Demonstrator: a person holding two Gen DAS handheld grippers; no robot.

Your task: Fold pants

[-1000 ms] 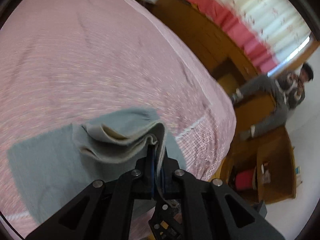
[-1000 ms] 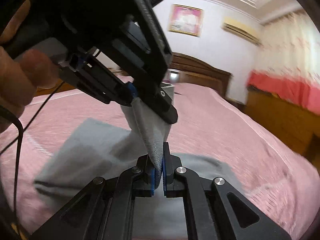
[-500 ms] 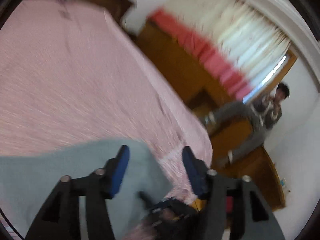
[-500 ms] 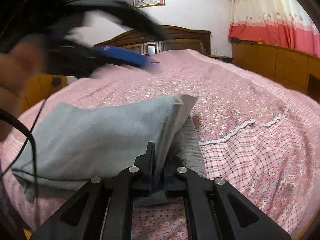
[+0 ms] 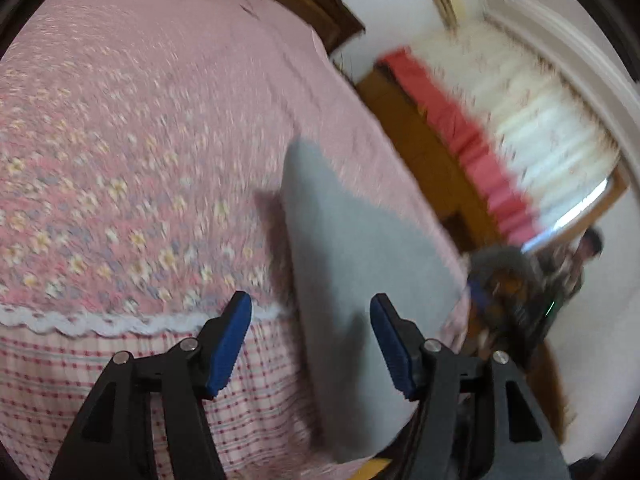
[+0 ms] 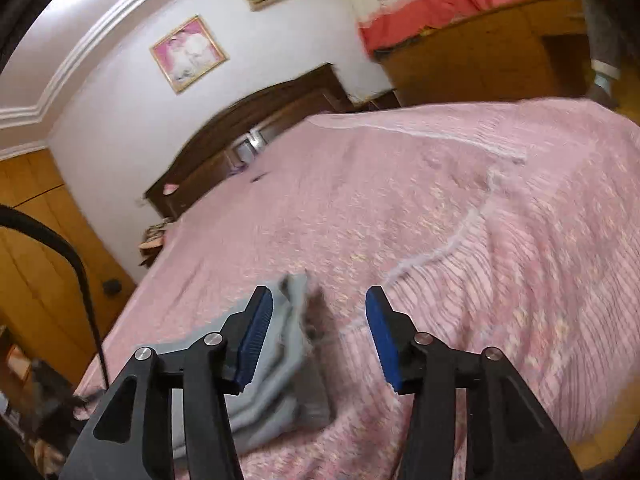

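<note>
Left wrist view: the left gripper (image 5: 310, 340) stands released at the bottom centre, its blue pads (image 5: 228, 346) apart with nothing pressed between them; its jaws have just been opening. The grey pants (image 5: 360, 280) lie flat on the pink floral bedspread (image 5: 120, 160), running from mid-frame down to the bottom edge, past the right pad. A person sits blurred at the far right.

Right wrist view: the right gripper (image 6: 320, 338) is released too, jaws just opened, pads clear of the cloth. The pants (image 6: 276, 384) lie folded in layers at lower left, behind the left finger. The dark headboard (image 6: 256, 132) sits upper centre
</note>
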